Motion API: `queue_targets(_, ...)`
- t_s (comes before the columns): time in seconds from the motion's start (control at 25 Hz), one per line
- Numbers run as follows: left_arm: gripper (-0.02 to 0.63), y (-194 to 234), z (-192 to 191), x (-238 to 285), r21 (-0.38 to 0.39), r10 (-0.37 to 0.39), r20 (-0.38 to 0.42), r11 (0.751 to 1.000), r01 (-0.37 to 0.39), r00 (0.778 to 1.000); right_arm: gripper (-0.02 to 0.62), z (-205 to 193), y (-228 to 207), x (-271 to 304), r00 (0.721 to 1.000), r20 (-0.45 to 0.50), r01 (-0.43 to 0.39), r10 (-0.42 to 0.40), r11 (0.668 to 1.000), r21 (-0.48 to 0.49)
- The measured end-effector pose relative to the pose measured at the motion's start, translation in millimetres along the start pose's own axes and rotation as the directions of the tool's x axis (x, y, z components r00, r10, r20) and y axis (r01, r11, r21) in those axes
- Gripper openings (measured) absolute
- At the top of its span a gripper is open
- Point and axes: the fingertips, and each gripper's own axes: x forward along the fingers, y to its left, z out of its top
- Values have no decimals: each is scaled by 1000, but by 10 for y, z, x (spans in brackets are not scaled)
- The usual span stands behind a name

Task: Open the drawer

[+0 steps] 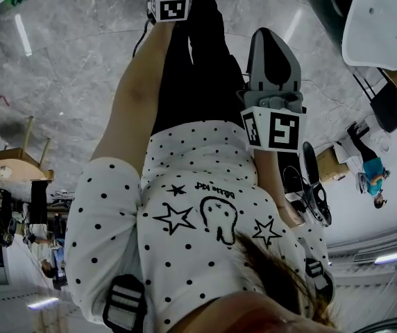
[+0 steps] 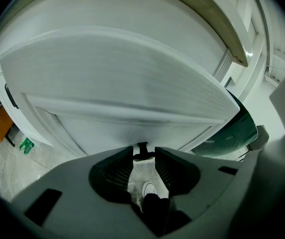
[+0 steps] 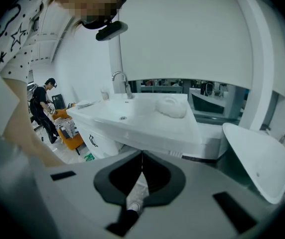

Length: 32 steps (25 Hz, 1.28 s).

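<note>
In the left gripper view a white drawer front (image 2: 132, 126) fills the picture just ahead of my left gripper (image 2: 143, 153). Its small black handle (image 2: 142, 149) sits between the two fingertips, and the handle's crossbar reaches from one pad to the other. The head view shows only the left gripper's marker cube (image 1: 169, 2), at the end of the outstretched arm. My right gripper (image 3: 142, 156) is held back from the furniture, jaws shut with nothing between them. The head view shows that right gripper (image 1: 273, 54) near the person's body.
A white sink counter (image 3: 147, 123) with a tap (image 3: 120, 81) and a white cloth (image 3: 172, 106) stands ahead of the right gripper. A white round table (image 3: 257, 158) is at the right. A person (image 3: 45, 106) stands at the far left by an orange chair.
</note>
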Motion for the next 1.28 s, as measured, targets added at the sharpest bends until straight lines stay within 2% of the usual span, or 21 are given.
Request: queue_targets(1.28, 138, -9, -310, -122, 31, -45, -35, 998, 46, 998, 14, -54, 215, 55, 1000, -14, -2, 2, 1000, -11)
